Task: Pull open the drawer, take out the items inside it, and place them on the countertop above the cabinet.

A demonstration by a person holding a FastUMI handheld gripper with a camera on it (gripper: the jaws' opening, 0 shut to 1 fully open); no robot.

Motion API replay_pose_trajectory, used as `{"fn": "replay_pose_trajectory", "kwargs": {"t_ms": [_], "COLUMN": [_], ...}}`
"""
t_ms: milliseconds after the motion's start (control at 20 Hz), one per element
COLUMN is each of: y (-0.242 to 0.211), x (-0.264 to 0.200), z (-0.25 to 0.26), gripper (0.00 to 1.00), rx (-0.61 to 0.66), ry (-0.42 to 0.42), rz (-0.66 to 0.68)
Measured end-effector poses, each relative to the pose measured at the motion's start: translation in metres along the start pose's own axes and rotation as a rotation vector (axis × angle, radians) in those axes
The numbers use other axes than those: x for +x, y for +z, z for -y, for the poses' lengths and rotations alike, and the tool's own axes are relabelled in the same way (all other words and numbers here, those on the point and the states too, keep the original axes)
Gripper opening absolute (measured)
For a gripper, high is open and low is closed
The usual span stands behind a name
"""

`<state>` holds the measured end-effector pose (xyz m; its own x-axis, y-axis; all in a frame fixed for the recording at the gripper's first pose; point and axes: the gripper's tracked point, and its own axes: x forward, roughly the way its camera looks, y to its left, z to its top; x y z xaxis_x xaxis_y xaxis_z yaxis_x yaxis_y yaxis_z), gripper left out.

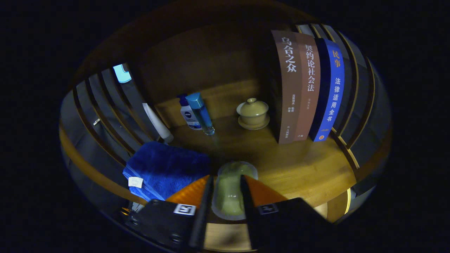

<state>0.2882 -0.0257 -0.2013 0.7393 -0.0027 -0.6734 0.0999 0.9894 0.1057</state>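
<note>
1. We see a pale green oval container (230, 191) lying between the two fingers of the gripper (226, 182); the fingers sit close against its left and right sides and appear to press on it, so we read the claw as gripping it.
2. The container is over the front part of a wooden countertop (302, 165), lit warm and yellowish, with dim wooden panelling rising behind it.
3. Just left of the fingers a folded blue towel (165, 170) with a small white tag lies on the wood.
4. Beyond the fingers, toward the back left, a clear blue bottle (201, 113) stands tilted in front of a white bottle with a blue cap (187, 114); a white tube (156, 123) leans at the left edge of the surface.
5. Further back in the middle sits a pale lidded cup on a saucer (253, 113).
6. To its right three books (309, 88) stand upright, two brown and one blue.
7. Dark slatted panels (105, 112) close the scene on both sides, and the room around is very dark.
8. We cannot tell whether the container rests on the wood or is lifted off it; its near end is hidden by the gripper's body, and what it holds is unclear.
</note>
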Motion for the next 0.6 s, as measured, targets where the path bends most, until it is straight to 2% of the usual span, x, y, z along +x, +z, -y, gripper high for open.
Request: {"fn": "replay_pose_trajectory", "kwargs": {"t_ms": [100, 150, 350, 400, 450, 600], "y": [0.001, 0.000, 0.001, 0.000, -0.001, -0.004], "x": [0.000, 0.001, -0.016, -0.023, -0.029, -0.065], "z": [0.002, 0.003, 0.004, 0.004, 0.003, -0.007], "gripper": [0.74, 0.73, 0.82, 0.93, 0.97, 0.99], "rx": [0.009, 0.019, 0.036, 0.039, 0.041, 0.036], "ry": [-0.003, 0.001, 0.016, 0.020, 0.028, 0.075], "rz": [-0.001, 0.001, 0.040, 0.055, 0.072, 0.148]}}
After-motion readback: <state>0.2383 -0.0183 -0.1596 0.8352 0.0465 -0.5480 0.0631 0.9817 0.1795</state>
